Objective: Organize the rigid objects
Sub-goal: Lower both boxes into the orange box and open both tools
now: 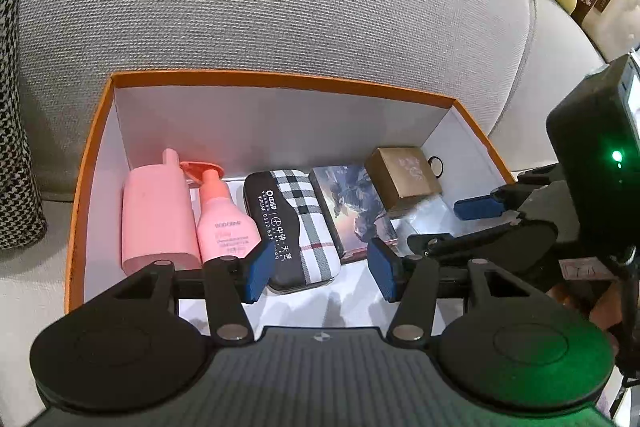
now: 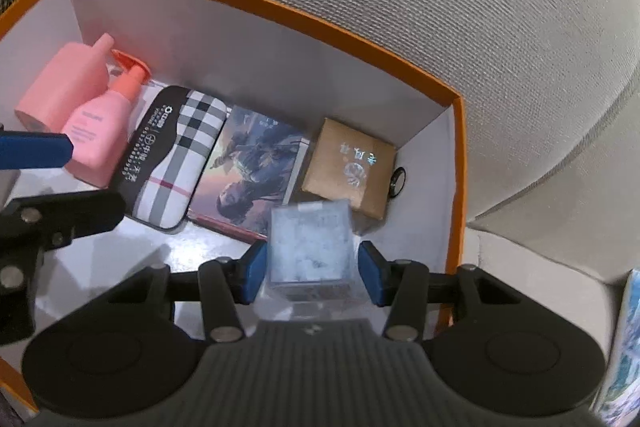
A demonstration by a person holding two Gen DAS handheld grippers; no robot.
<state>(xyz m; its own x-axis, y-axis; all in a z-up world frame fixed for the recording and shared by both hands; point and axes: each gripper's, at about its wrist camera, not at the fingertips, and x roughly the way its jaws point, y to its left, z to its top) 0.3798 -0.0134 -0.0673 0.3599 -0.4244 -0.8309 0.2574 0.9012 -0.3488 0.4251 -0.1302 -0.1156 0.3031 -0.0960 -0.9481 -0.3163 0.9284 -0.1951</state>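
Right gripper (image 2: 311,273) grasps a clear cube (image 2: 310,247) above the box (image 2: 456,155); released early, it could tumble onto the brown carton (image 2: 348,167); left gripper (image 1: 318,269) hangs open, empty

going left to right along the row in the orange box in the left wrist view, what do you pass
pink container → pink pump bottle → plaid case → picture box → brown box → black ring

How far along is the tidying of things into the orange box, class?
Done: pink bottle, pump bottle, plaid case, picture box and brown box lie in the orange box. In hand: right gripper lowers a clear box. Left: releasing it.
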